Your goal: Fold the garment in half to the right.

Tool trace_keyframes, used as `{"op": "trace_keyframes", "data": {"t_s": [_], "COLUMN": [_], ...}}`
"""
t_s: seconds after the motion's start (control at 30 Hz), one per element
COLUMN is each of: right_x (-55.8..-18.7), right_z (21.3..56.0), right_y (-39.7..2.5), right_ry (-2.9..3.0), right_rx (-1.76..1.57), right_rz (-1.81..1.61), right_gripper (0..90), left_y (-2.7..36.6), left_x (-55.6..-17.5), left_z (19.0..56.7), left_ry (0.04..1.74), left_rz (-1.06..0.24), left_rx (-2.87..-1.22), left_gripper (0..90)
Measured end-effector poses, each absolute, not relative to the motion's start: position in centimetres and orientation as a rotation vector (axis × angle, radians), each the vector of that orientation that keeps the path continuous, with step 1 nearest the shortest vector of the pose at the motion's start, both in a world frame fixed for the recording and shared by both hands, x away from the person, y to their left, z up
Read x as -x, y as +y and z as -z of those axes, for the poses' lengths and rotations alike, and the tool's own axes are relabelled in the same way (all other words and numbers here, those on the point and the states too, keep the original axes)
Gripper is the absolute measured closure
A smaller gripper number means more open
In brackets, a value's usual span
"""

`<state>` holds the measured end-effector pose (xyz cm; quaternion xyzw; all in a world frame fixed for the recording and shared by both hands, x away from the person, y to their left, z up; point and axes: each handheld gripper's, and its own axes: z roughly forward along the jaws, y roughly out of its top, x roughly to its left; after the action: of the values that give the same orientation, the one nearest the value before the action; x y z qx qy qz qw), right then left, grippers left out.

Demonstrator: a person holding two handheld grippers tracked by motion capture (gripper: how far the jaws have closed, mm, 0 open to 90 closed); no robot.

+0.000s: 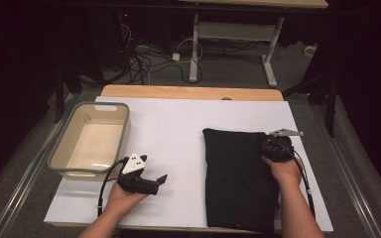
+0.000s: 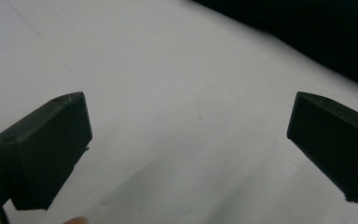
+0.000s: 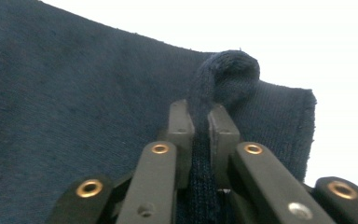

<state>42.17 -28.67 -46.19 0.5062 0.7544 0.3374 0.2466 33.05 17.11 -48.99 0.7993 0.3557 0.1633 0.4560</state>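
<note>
A dark navy cloth (image 1: pixel 235 178) lies folded on the right half of the white table sheet (image 1: pixel 178 129), reaching to the near edge. My right gripper (image 1: pixel 276 148) sits at the cloth's far right corner and is shut on a pinched fold of the cloth (image 3: pixel 223 79), which bulges up between its jaws. My left gripper (image 1: pixel 151 182) hovers low over bare sheet to the left of the cloth, jaws wide apart and empty; in the left gripper view its fingertips (image 2: pixel 46 149) frame plain white sheet, with the cloth's edge (image 2: pixel 317 37) beyond.
A beige plastic bin (image 1: pixel 92 140) with a grey rim stands empty at the table's left edge, just beyond my left hand. A wooden table edge (image 1: pixel 188 92) shows at the far side. Cables and desk legs (image 1: pixel 194 49) lie on the floor behind.
</note>
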Motion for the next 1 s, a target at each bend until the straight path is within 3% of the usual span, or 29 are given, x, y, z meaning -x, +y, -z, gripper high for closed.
{"op": "trace_keyframes", "data": {"t_s": [0.2, 0.33, 0.4, 0.47, 0.6, 1.0], "right_x": [-40.6, -41.3, -41.8, -41.7, -40.0, -32.5], "right_z": [43.0, 44.3, 46.0, 46.4, 45.4, 46.7], "right_y": [-29.4, -31.1, -31.5, -31.7, -31.5, -32.2], "right_ry": [1.972, 1.968, 1.983, 1.977, 1.980, 1.975], "right_rx": [-1.275, -1.370, -1.438, -1.459, -1.393, -1.341], "right_rz": [-0.949, -0.908, -0.889, -0.927, -0.979, -1.072], "right_gripper": [85.9, 83.8, 70.2, 62.7, 43.5, 3.7], "left_y": [17.1, 17.1, 17.1, 17.1, 17.0, 17.0], "left_x": [-33.0, -33.1, -33.1, -33.1, -33.2, -33.4], "left_z": [49.0, 49.0, 49.0, 49.0, 49.0, 49.1], "left_ry": [0.878, 0.879, 0.882, 0.879, 0.878, 0.902], "left_rz": [-0.404, -0.405, -0.400, -0.397, -0.397, -0.379], "left_rx": [-1.972, -1.973, -1.971, -1.972, -1.981, -1.984], "left_gripper": [0.0, 0.0, 0.0, 0.0, 0.0, 0.0]}}
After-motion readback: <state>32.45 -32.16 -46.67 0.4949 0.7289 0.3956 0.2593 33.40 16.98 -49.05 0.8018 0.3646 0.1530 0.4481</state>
